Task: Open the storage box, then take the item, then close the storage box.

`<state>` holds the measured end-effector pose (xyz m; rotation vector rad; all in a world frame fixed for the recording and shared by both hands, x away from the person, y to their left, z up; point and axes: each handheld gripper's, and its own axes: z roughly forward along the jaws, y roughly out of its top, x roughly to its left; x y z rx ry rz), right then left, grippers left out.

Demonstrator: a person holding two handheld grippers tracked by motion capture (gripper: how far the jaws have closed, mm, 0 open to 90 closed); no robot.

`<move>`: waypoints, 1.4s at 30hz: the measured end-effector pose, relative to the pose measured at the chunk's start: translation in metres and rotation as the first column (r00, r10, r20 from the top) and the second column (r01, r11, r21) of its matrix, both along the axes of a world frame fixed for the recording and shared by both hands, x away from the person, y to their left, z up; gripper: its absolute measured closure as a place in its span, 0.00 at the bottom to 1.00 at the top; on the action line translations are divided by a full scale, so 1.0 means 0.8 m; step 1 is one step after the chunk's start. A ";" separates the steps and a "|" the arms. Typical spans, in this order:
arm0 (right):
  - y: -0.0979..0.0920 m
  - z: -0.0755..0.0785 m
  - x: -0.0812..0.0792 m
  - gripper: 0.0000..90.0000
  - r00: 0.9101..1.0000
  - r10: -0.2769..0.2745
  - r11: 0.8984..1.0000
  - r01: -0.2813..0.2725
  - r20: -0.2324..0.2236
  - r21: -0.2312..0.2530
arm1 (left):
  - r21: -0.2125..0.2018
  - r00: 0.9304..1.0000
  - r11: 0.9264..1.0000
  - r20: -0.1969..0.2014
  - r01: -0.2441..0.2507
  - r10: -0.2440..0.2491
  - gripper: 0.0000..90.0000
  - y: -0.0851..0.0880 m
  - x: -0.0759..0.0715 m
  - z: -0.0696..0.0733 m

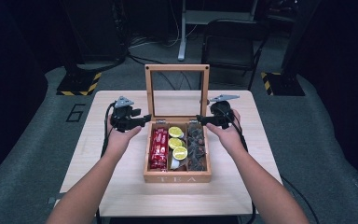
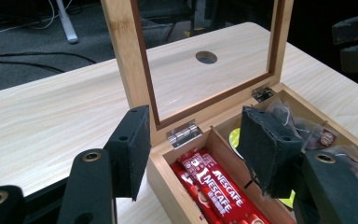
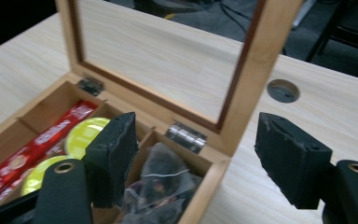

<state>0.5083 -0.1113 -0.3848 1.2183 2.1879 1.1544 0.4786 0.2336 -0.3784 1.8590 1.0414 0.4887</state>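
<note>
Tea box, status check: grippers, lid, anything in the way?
Left gripper open at the tea box's left rear corner. Right gripper open at the right rear corner. Lid upright, box open. Nothing in the way.

Brightly lit from overhead at the pale table [image 1: 121, 186], with everything beyond sunk in near-black (chair and cables barely readable). Soft and slightly blurred throughout in the high view. Faint sheen on the glass lid [image 2: 200, 70]. Short, weak shadows under the wooden box [image 1: 177, 178]. Near jaws blurred in both gripper views.
</note>
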 end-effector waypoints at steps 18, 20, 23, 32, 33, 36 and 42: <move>0.020 -0.004 -0.047 0.33 0.992 0.125 0.992 -0.125 0.021 -0.017 | -0.007 1.000 1.000 0.009 -0.010 0.010 0.49 0.013 -0.012 0.007; 0.022 -0.006 -0.050 0.34 0.991 0.130 0.991 -0.130 0.020 -0.011 | -0.007 1.000 1.000 0.012 -0.007 0.007 0.49 0.011 -0.013 0.006; 0.024 -0.009 -0.055 0.35 0.990 0.140 0.990 -0.139 0.033 -0.013 | -0.002 1.000 1.000 0.009 0.003 -0.003 0.49 0.010 -0.014 0.006; 0.031 -0.018 -0.068 0.37 0.983 0.180 0.984 -0.180 0.030 0.004 | 0.000 1.000 1.000 0.010 0.014 -0.014 0.49 0.004 -0.016 0.004; 0.033 -0.020 -0.071 0.37 0.983 0.180 0.984 -0.180 0.023 0.010 | 0.000 1.000 1.000 0.011 0.014 -0.014 0.49 0.004 -0.016 0.004; 0.038 -0.027 -0.075 0.37 0.979 0.202 0.979 -0.202 0.015 0.000 | -0.001 1.000 1.000 0.012 0.013 -0.013 0.49 0.004 -0.017 0.004; 0.048 -0.040 -0.080 0.36 0.972 0.237 0.971 -0.237 -0.001 -0.009 | -0.004 1.000 1.000 0.012 0.011 -0.011 0.49 0.006 -0.018 0.006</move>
